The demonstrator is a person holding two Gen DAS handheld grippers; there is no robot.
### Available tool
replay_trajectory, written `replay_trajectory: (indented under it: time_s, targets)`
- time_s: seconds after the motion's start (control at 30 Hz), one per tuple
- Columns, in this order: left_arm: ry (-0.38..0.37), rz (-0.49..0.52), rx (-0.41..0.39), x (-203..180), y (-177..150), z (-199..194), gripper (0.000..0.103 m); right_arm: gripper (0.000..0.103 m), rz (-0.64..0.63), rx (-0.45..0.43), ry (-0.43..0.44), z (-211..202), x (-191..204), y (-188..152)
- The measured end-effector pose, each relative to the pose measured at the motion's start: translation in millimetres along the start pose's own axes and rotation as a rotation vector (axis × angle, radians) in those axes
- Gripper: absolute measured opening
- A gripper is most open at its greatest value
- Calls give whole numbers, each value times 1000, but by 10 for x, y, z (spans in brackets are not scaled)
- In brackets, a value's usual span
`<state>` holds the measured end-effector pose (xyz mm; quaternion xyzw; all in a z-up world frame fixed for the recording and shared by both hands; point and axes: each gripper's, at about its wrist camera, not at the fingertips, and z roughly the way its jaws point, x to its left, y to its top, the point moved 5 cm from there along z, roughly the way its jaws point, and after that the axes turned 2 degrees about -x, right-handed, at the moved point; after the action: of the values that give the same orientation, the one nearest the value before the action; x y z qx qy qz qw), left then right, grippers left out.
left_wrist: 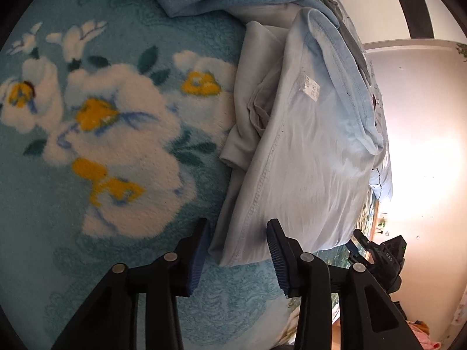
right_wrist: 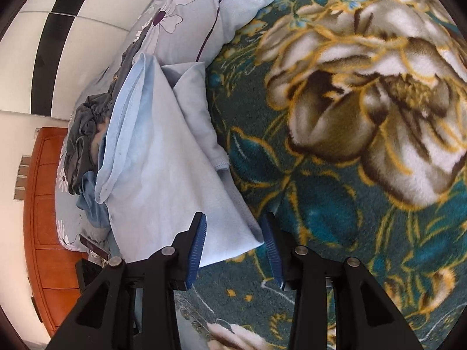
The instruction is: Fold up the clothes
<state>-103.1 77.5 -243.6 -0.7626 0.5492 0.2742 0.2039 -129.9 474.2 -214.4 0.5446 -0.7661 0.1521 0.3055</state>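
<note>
in your left wrist view, your left gripper (left_wrist: 238, 246) had its fingers parted, pressing on nothing; a hemmed corner of the folded pale blue garment (left_wrist: 309, 157) lay between them. the teal floral blanket (left_wrist: 116, 134) stretched free to the left.

in your right wrist view, your right gripper (right_wrist: 233, 248) stood parted too, with the garment's (right_wrist: 163, 175) other corner between its fingers. a dark flowered blanket (right_wrist: 364, 116) lay bare rightward; a grey clothes heap (right_wrist: 84, 134) and pillow (right_wrist: 198, 8) crowded beyond.
</note>
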Motion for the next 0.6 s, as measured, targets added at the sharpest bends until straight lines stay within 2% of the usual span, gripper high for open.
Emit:
replay_trajectory:
  time_s: [0.03, 0.1, 0.17, 0.27, 0.4, 0.53, 0.57, 0.6]
  targets:
    - [4, 9, 2, -18, -22, 4, 40, 41, 0, 0, 8, 15, 18, -29]
    - [11, 24, 7, -53, -66, 15, 21, 39, 18, -11, 14, 33, 20, -60]
    - [21, 34, 1, -74, -91, 11, 8, 15, 51, -15, 36, 48, 10, -70]
    - [22, 25, -26, -109, -96, -80, 5, 9, 60, -48, 35, -23, 50, -44]
    - [18, 42, -37, -179, -178, -271, 4, 8, 36, -78, 33, -212, 201, -30]
    - [39, 75, -4, -190, -447, -414, 4, 8, 31, -80, 36, -380, 224, -182]
    - [39, 79, 8, -72, -454, -555, 4, 8, 40, -80, 36, -426, 192, -242]
    - [39, 74, 18, -174, -426, -526, 4, 8, 49, -80, 37, -471, 161, -304]
